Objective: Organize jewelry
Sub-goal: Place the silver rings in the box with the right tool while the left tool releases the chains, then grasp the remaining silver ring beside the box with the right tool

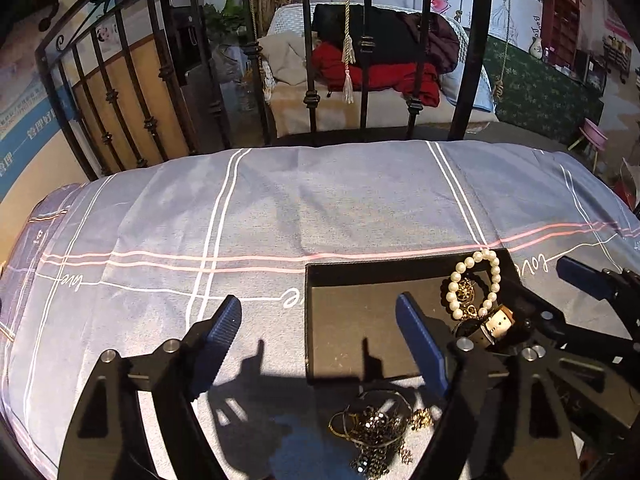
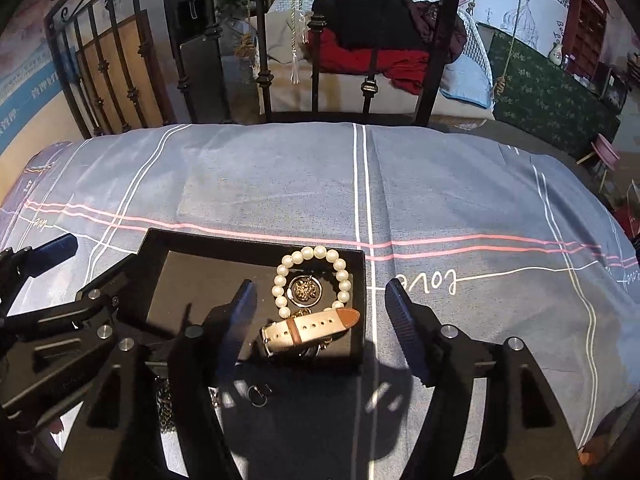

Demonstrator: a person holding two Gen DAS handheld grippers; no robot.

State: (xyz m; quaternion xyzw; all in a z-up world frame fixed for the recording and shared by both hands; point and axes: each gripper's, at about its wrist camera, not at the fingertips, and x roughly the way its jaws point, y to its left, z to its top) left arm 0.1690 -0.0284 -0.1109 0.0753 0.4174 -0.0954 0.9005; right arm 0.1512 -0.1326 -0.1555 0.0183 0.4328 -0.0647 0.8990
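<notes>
One black tray [image 2: 256,240] lay on the blue-grey bedspread [image 2: 440,184], and everything else is placed from it. Inside the tray, toward its right-hand side, sat one pearl bracelet [image 2: 310,256] in a loop, with a small gold ornament [image 2: 306,292] resting inside the loop. Just nearer than the bracelet, still inside the tray by its near right corner, lay one watch [image 2: 312,328] with a pale strap tipped in brown. The tray's left half showed bare black lining.

Outside the tray, just off its near edge, one tangle of dark and gold chains [image 1: 376,428] rested on the bedspread; how many separate chains made it up could not be counted from the left wrist view. One small ring-like piece [image 2: 258,394] also lay off the near edge, in shadow.

Two grippers were present. The left gripper [image 1: 320,332] hung over the tray's near left corner with its jaws spread wide and nothing between them; one blue finger [image 1: 222,324] stood over the bedspread left of the tray, the other over the lining. The right gripper [image 2: 322,312] hung over the tray's near right corner, jaws likewise wide apart, the watch lying below the gap without touching either finger.
</notes>
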